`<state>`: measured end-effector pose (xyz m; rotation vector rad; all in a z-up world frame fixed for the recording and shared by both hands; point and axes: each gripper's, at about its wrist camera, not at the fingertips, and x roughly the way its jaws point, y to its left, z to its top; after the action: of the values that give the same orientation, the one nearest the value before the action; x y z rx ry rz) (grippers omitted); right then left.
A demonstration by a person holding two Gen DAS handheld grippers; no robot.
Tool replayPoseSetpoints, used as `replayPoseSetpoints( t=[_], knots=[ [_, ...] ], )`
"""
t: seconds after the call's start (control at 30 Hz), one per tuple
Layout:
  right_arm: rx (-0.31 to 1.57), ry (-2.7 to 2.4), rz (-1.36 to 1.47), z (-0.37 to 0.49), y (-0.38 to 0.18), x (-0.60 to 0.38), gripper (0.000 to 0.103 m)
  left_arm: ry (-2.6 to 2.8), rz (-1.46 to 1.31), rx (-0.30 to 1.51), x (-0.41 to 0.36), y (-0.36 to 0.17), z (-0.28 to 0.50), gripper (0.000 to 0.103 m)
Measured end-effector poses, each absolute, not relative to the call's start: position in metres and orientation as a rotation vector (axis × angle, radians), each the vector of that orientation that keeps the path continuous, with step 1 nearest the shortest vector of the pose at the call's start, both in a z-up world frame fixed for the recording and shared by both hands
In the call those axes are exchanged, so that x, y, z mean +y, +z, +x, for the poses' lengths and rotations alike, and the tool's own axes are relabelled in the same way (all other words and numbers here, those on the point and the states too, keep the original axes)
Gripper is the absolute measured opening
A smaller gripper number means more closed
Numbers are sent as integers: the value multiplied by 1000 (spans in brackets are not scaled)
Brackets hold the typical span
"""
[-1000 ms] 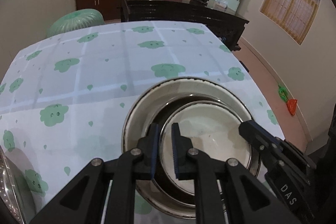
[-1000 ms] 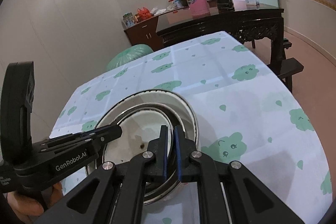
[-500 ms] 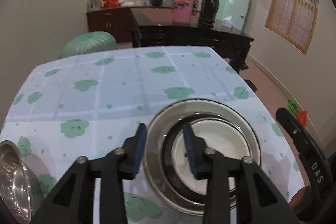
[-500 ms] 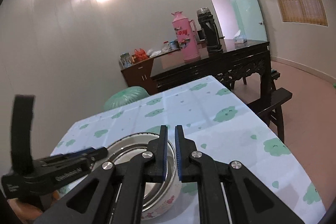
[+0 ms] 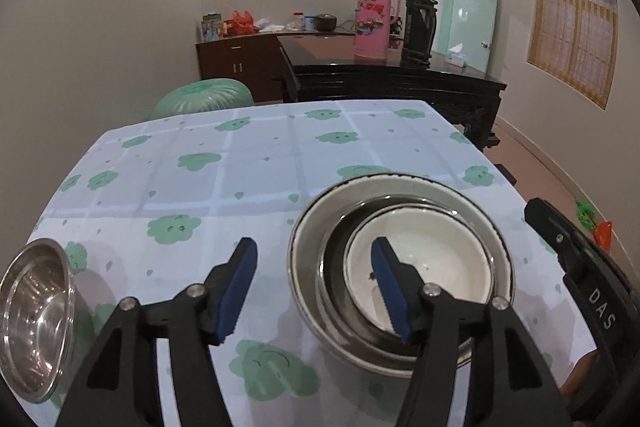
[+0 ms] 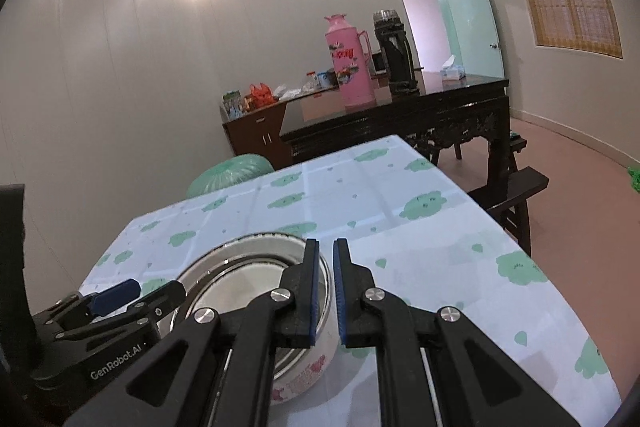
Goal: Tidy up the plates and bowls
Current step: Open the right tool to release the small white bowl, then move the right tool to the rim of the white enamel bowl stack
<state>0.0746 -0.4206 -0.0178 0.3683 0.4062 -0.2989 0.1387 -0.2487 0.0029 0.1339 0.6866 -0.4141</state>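
Three nested bowls point(image 5: 400, 259), white innermost.

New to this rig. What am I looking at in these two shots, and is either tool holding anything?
No robot here: a person holds one pair of tongs in each hand, with a fisheye camera on each looking along its fingers. The left view shows the left tongs wide open, holding nothing. The right view shows the right tongs nearly closed with nothing between their fingers. On the tablecloth sits a stack of bowls: a white bowl nested in a darker metal one, inside a larger bowl. A separate steel bowl stands at the left edge.
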Motion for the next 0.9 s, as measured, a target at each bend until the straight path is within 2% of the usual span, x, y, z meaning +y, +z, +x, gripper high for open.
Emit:
replayPoseSetpoints(
  t=[0.23, 0.63, 0.8, 0.9],
  knots=[
    [501, -316, 356, 88, -36, -424, 9, -372, 124, 668, -239, -1, 135, 66],
    [523, -305, 325, 95, -42, -415, 10, -351, 122, 672, -234, -6, 133, 66],
    [540, -302, 295, 102, -44, -409, 21, -346, 117, 682, -233, -8, 135, 66],
    [566, -302, 278, 108, -48, -406, 22, -356, 110, 692, -233, -9, 136, 66]
  ],
)
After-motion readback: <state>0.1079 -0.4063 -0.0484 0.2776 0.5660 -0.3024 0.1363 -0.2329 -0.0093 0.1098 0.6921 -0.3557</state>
